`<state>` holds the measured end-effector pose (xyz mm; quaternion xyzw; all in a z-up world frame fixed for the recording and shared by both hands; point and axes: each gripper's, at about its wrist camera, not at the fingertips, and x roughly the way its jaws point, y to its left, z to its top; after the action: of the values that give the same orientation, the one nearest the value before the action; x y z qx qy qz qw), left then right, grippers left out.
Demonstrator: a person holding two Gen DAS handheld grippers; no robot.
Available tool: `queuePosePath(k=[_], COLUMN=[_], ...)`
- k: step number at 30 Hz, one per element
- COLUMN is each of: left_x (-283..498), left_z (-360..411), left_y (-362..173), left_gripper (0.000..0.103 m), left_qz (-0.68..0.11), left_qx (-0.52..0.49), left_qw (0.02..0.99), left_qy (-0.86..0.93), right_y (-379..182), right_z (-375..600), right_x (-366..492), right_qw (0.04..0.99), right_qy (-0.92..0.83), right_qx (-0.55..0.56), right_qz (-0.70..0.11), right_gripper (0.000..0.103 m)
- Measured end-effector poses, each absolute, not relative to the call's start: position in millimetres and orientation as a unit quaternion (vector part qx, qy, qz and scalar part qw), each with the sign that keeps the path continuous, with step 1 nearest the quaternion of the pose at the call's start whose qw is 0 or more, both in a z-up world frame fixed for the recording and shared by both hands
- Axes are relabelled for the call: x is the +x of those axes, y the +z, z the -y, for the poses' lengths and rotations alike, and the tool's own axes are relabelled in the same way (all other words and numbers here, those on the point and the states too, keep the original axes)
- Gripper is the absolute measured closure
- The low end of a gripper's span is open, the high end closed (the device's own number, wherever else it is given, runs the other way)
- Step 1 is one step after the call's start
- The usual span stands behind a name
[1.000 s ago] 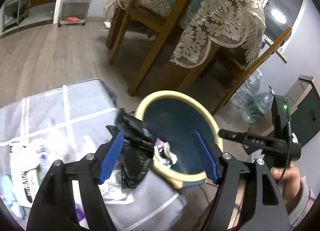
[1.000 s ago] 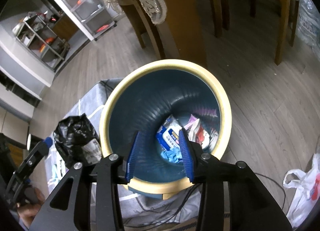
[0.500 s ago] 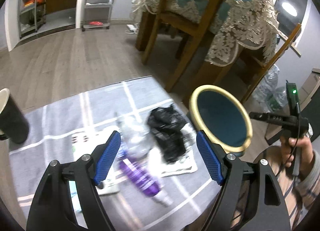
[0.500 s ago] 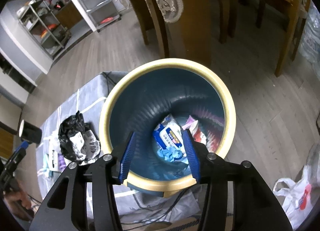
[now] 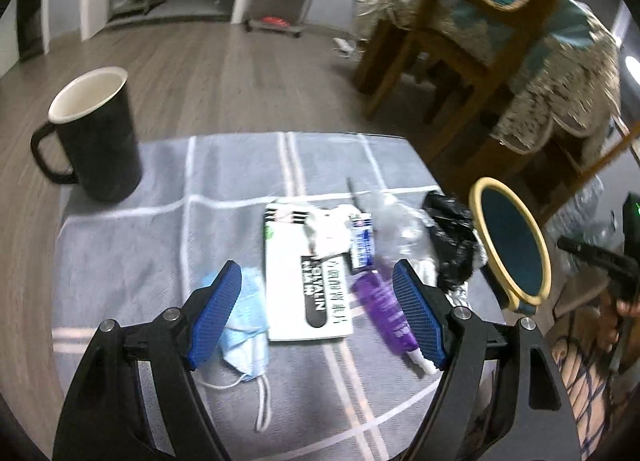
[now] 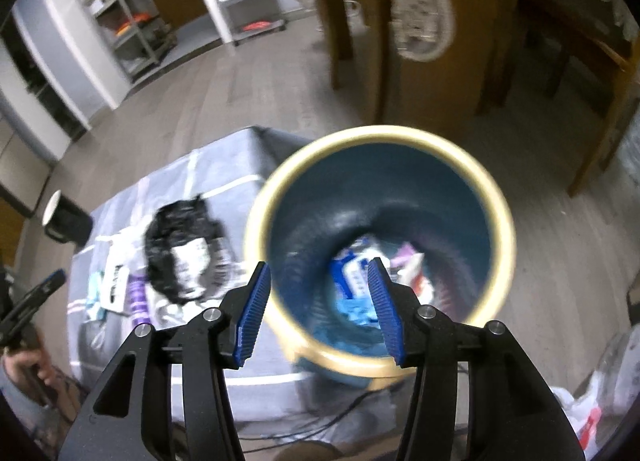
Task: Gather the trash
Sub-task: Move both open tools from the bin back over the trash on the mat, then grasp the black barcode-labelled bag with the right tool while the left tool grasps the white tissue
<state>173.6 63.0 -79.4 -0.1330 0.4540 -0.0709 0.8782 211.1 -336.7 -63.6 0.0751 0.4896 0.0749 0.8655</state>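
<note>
My left gripper hangs open over trash on a grey checked cloth: a white printed packet, a purple tube, a blue face mask, a clear plastic wrapper and a crumpled black bag. Nothing sits between its fingers. The blue bin with a yellow rim stands right of the cloth. My right gripper is open and holds nothing above that bin, which contains several wrappers. The black bag lies left of the bin.
A black mug with a white inside stands at the cloth's far left corner. Wooden chairs and a table with a lace cover are behind the bin. A white plastic bag lies on the floor at right. A hand holds the other gripper.
My left gripper swung left from the bin to above the trash pile, and the mug came into view. My right gripper opened wider and shifted so that the bin sits further right.
</note>
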Motion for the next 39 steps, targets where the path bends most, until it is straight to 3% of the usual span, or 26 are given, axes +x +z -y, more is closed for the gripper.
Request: queuePosePath(k=[15, 24, 25, 27, 30, 35, 39], left_x=[179.8, 181.4, 180.7, 180.2, 182.0, 186.6, 191.8], left_z=[-53.3, -29.5, -27.2, -21.1, -10.3, 7.4, 23.9], left_y=[-92.5, -92.1, -91.7, -90.5, -91.4, -95.7, -100.9], left_gripper=[0.029, 0.03, 0.03, 0.03, 0.03, 0.031, 0.04], left_qz=[-0.461, -0.449, -0.447, -0.442, -0.443, -0.443, -0.439], left_qx=[-0.113, -0.079, -0.076, -0.067, -0.057, -0.04, -0.029], left_qw=[0.877, 0.883, 0.884, 0.886, 0.885, 0.883, 0.88], left_qy=[-0.07, -0.11, -0.114, -0.124, -0.134, -0.152, -0.18], right_y=[-86.3, -113.0, -113.8, -113.8, -112.8, -106.0, -96.0], right_z=[183.7, 150.1, 149.5, 152.1, 155.3, 166.1, 179.7], right_x=[224.1, 245.4, 244.5, 244.0, 241.8, 239.5, 240.5], right_qw=[0.849, 0.842, 0.843, 0.843, 0.844, 0.85, 0.851], right_qy=[0.192, 0.184, 0.184, 0.191, 0.197, 0.201, 0.204], right_qx=[-0.038, -0.112, -0.113, -0.105, -0.095, -0.064, -0.021], right_qz=[-0.491, -0.494, -0.492, -0.491, -0.49, -0.484, -0.483], right_gripper=[0.051, 0.051, 0.053, 0.07, 0.081, 0.087, 0.087])
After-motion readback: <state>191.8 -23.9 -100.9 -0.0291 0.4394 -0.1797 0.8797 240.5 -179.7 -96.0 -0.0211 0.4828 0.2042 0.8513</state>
